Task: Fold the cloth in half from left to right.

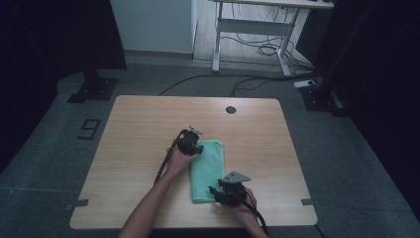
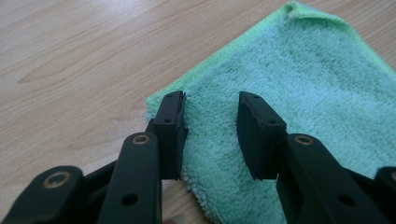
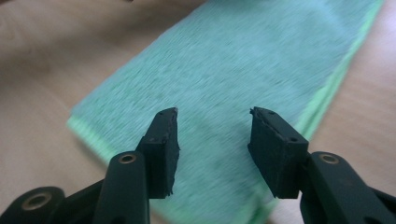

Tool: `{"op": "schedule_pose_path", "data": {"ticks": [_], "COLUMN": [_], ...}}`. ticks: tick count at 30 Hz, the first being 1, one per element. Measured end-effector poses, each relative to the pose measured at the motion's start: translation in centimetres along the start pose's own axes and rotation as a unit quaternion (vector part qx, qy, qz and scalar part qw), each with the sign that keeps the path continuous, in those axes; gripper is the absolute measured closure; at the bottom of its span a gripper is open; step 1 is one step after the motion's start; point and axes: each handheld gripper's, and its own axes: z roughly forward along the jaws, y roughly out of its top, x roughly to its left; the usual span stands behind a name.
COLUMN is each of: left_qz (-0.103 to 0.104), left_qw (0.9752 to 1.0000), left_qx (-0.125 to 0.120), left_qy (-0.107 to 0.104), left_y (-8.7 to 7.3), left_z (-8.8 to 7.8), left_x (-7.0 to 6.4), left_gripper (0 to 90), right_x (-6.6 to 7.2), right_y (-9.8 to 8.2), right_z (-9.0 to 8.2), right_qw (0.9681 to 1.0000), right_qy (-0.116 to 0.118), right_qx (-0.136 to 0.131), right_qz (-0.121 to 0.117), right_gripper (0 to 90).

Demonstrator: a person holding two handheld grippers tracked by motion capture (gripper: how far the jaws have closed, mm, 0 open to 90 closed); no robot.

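Your right gripper (image 1: 216, 192) sits closest to the high cam, near the table's (image 1: 133, 148) front edge, at the near end of the folded green towel (image 1: 208, 168). Jaws stand apart w/ nothing pinched; in the right gripper view (image 3: 212, 140) they hover over the towel (image 3: 233, 70), the layered fold edge running off to the right, pic a bit blurred. Your left gripper (image 1: 198, 148) is at the towel's far left corner. In the left gripper view (image 2: 210, 135) its jaws are also apart, left pad right at the towel's (image 2: 289, 84) hem, right pad over the pile, cloth between them but not clamped. Towel lies flat, approx. center-right of the table, long side running away from you.
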Motion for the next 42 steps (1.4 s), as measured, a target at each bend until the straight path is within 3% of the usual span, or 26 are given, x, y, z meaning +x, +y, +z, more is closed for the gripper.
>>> {"op": "schedule_pose_path", "data": {"ticks": [4, 10, 14, 19, 27, 33, 37, 42], "left_qz": [0.002, 0.012, 0.004, 0.002, 0.003, 0.001, 0.002, 0.0], "left_qw": [0.9999, 0.9999, 1.0, 0.9999, 0.9998, 0.9998, 0.9998, 0.9998], "left_qx": [-0.017, -0.01, 0.001, 0.0, -0.003, -0.005, -0.004, -0.004], "left_qy": [-0.001, -0.007, -0.009, -0.012, -0.018, -0.021, -0.02, -0.019], "left_y": [0.2, 0.0, -0.4, -0.7, -0.9, -0.9, -0.9, -0.9], "left_z": [-0.8, -1.2, -0.5, -0.3, -0.2, -0.2, -0.2, -0.2], "left_x": [-0.1, -0.1, 0.4, 0.6, 0.7, 0.8, 0.8, 0.8], "left_gripper": [61.5, 61.6, 61.9, 62.3, 62.5, 62.4, 62.3, 62.3], "right_x": [-1.0, -1.7, -0.7, 1.3, 1.4, 0.4, 0.0, 0.0], "right_y": [0.8, 1.5, 1.8, 3.0, 5.7, 7.1, 7.3, 6.5], "right_z": [0.4, 0.8, 1.0, 2.9, 6.3, 6.9, 7.3, 8.1], "right_qw": [1.0, 1.0, 0.9994, 0.998, 0.9987, 0.9993, 0.9994, 0.9989], "right_qy": [0.001, 0.005, 0.029, 0.051, 0.037, 0.027, 0.024, 0.027], "right_qx": [0.0, -0.004, -0.015, -0.01, 0.007, 0.009, 0.011, 0.031], "right_qz": [-0.002, -0.002, -0.016, -0.036, -0.034, -0.026, -0.022, -0.022], "right_gripper": [53.7, 53.9, 53.6, 52.7, 55.5, 56.7, 56.9, 56.8]}}
